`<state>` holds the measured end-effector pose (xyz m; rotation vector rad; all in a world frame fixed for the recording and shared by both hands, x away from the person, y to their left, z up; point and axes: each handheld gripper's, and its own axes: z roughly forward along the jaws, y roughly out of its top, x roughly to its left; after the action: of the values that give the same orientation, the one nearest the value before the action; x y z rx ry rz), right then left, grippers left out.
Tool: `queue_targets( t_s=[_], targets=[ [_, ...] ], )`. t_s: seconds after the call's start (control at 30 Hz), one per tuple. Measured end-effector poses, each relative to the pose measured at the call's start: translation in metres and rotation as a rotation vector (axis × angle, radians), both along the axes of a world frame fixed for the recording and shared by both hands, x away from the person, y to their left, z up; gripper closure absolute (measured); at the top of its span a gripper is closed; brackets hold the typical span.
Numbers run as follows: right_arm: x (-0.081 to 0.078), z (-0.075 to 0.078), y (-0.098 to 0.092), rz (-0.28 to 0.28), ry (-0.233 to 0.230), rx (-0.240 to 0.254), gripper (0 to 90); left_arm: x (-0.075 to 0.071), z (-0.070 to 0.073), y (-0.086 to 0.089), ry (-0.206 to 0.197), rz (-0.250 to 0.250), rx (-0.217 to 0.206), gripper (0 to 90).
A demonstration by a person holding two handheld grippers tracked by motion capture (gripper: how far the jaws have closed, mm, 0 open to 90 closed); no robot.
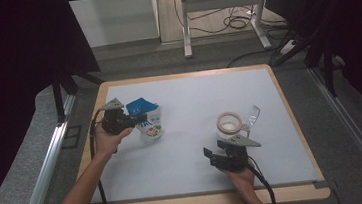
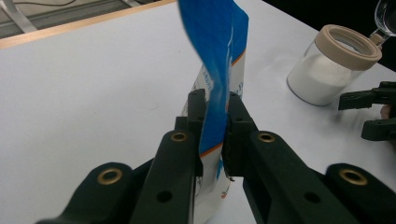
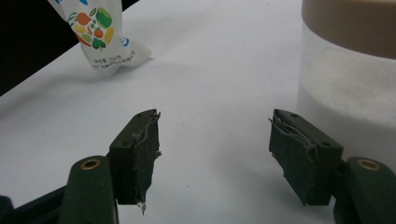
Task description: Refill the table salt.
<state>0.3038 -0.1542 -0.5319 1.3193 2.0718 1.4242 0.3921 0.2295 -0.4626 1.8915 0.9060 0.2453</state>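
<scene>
While the left gripper (image 2: 214, 109) pinches the blue top of a pouch (image 1: 149, 121) standing at the table's (image 1: 183, 89) left side, the right gripper (image 3: 215, 140) waits with jaws apart and empty, near a jar (image 1: 230, 124) of white powder at right centre. A clear scoop (image 1: 251, 116) leans just right of the jar. The step looks like carrying the pouch over to pour; doing it well likely means keeping the pinch firm on the thin flap, lifting upright, and letting the free gripper brace the jar before tipping
</scene>
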Motion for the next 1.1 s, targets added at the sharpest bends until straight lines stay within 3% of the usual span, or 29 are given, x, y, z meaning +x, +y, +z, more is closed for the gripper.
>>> queue_targets(
  t_s=[0.2, 0.47, 1.1],
  targets=[
    [0.000, 0.000, 0.000, 0.000, 0.001, 0.002, 33.8, 0.001, -0.001, -0.002, 0.002, 0.001, 0.005, 74.1],
    [0.000, 0.000, 0.000, 0.002, 0.001, 0.004, 33.9, 0.001, -0.003, -0.001, 0.008, -0.002, -0.006, 50.6],
    [-0.001, 0.003, -0.002, 0.005, -0.013, 0.010, 33.9, -0.018, -0.022, 0.002, 0.060, 0.005, 0.028, 36.6]
  ],
)
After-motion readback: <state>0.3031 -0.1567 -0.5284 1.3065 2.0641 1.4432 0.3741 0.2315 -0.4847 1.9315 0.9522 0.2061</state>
